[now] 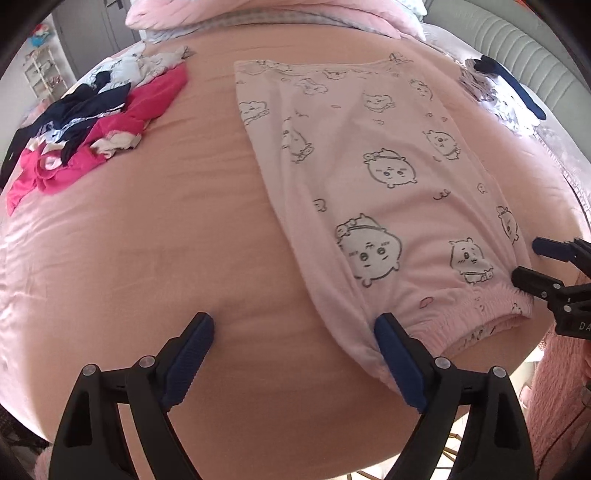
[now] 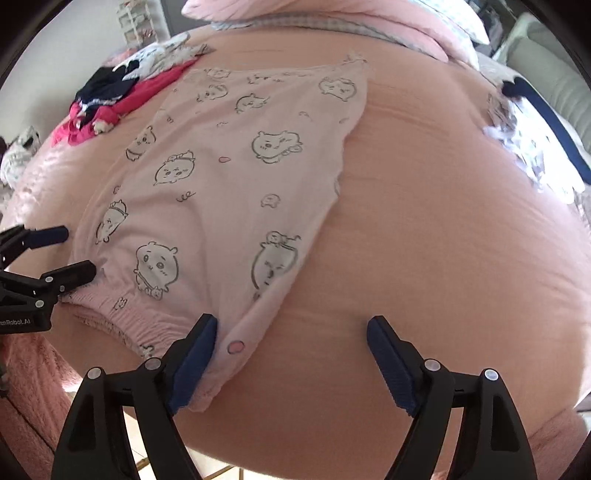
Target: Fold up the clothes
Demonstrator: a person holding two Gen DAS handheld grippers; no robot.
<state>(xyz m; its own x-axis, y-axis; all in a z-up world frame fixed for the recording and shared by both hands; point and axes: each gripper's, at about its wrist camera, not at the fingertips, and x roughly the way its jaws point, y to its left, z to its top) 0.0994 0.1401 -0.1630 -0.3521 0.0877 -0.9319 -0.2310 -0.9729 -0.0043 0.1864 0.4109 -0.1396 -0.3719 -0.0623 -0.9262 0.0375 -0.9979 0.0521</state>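
Pale pink pyjama trousers [image 1: 369, 177], printed with outlined cartoon animals — laid flat and folded lengthwise on a pink bedsheet [image 1: 166, 240]; elastic waistband [image 1: 476, 314] at the near edge of the bed, leg end toward the pillows; in the right wrist view the same trousers [image 2: 229, 192] run from the near edge up and to the left, with a pink dot printed near the waistband corner.

Left gripper [image 1: 295, 354] — jaws spread wide, nothing between them; its right blue pad touches or sits just beside the near left corner of the waistband, its left pad over bare sheet; seen from the right wrist camera at the left edge [image 2: 77, 254], tips just at the waistband's end.

Right gripper [image 2: 291, 354] — jaws spread wide, released; its left pad rests against the waistband corner, its right pad over bare sheet; seen from the left wrist camera at the right edge [image 1: 532, 262], tips at the other end of the waistband.

Heap of unfolded clothes [image 1: 85, 133] — magenta, navy and white, on the far left of the bed, well apart from the trousers.

Patterned white-and-grey garment with a navy strip [image 1: 517, 88] — at the far right edge of the bed.

Pink pillows [image 1: 236, 11] — at the head of the bed.

Fluffy pink fabric [image 2: 33, 373] — beside the bed's near edge.
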